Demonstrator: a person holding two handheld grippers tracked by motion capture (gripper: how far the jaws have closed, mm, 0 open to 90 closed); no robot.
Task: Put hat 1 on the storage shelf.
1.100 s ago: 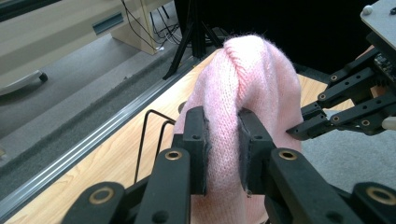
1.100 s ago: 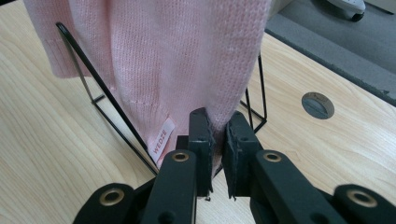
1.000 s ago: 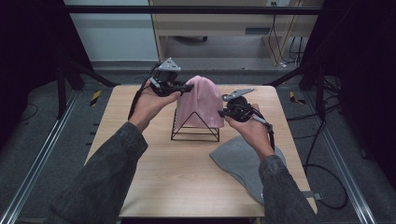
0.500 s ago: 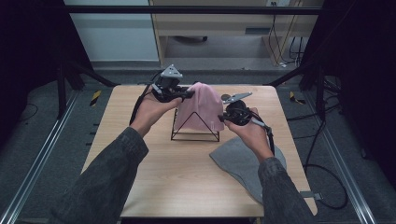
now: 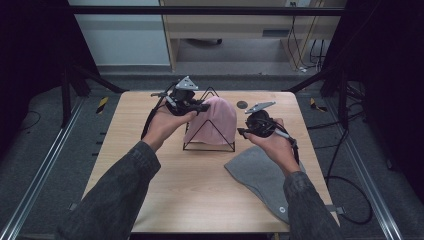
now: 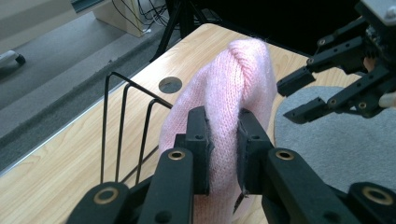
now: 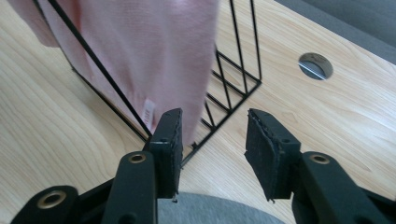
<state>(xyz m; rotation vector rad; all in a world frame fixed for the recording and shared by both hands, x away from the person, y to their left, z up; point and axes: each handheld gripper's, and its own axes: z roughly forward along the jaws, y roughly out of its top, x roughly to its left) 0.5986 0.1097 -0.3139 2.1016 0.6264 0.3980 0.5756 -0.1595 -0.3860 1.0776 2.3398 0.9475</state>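
My left gripper (image 6: 223, 140) pinches a fold of the soft pink knit beanie (image 5: 216, 120) draped over the wire rack (image 5: 209, 145) at frame centre. My right gripper (image 7: 212, 140) has just been opening, empty. The light, stretchy knit likely wants rim grips.

Even overhead light falls on the table (image 5: 165, 195), with soft shadows; both sides of the high view are dark. Gripper views are sharp, slightly washed out.

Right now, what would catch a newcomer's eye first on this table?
A pink knitted hat draped over a black wire rack at the table's middle. The left gripper pinches its fabric; the right gripper, fingers just opened, holds nothing beside it. A grey hat lies flat nearer the person.
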